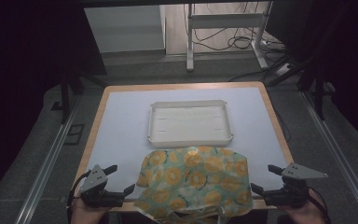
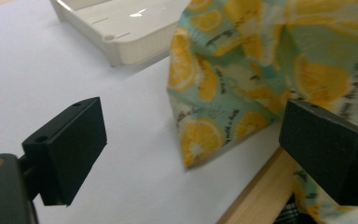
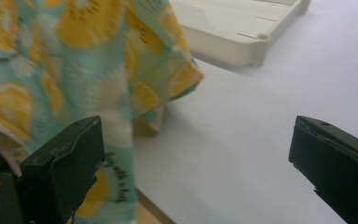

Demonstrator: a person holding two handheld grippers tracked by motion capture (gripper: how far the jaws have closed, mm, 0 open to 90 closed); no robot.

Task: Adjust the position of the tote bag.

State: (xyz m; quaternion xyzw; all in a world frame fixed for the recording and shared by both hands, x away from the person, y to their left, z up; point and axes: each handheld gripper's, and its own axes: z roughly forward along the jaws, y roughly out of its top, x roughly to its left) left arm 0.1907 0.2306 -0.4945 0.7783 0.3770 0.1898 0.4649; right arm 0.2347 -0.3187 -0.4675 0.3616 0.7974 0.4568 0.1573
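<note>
This looks like a lab or test room set up for recording, not a home. A small wooden-edged desk (image 1: 182, 87) stands alone under a pale sheet (image 1: 126, 126) on grey carpet (image 1: 42, 154), with metal rails (image 1: 44, 168) running along the floor on its left and right. Beyond the far edge stands a white metal frame (image 1: 223, 21) with loose cables (image 1: 242, 42) tangled on the floor beneath it. Dark stands and black panels (image 1: 32, 42) close in on the left and right, leaving the surroundings dim and the desk lit.
</note>
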